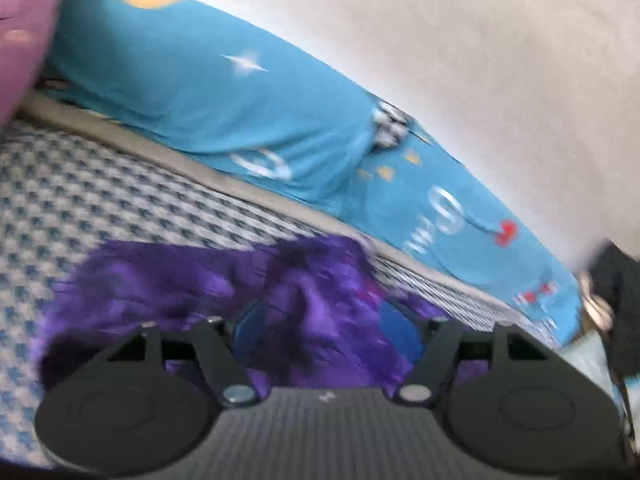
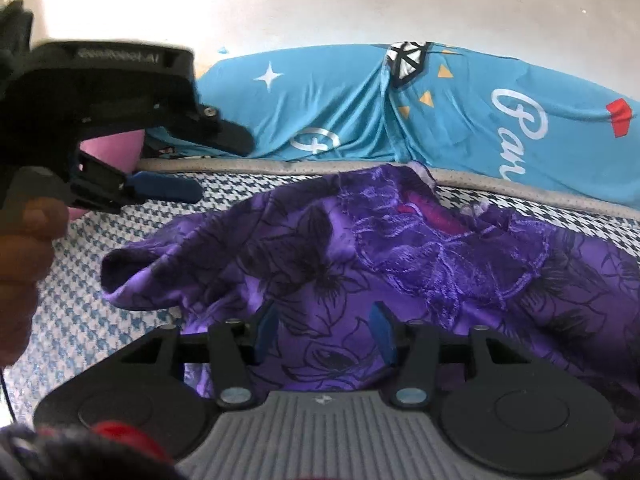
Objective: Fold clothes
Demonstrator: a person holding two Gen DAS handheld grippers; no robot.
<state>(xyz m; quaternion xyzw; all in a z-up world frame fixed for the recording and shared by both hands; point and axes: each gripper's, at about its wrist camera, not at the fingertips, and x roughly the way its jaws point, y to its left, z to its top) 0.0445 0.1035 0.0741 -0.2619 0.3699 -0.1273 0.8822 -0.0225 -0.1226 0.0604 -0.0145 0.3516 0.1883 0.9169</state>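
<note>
A crumpled purple garment (image 2: 400, 248) covers the middle and right of the houndstooth mattress (image 2: 80, 280), leaving bare checked cover open to its left, where the left tongs (image 2: 168, 188) hang above the bed. Behind, a beige mattress edge (image 2: 240, 166) and blue printed pillows (image 2: 340, 100) against the white wall (image 2: 320, 0) close off the far side. A pink cushion (image 1: 20, 40) blocks the far left corner.
</note>
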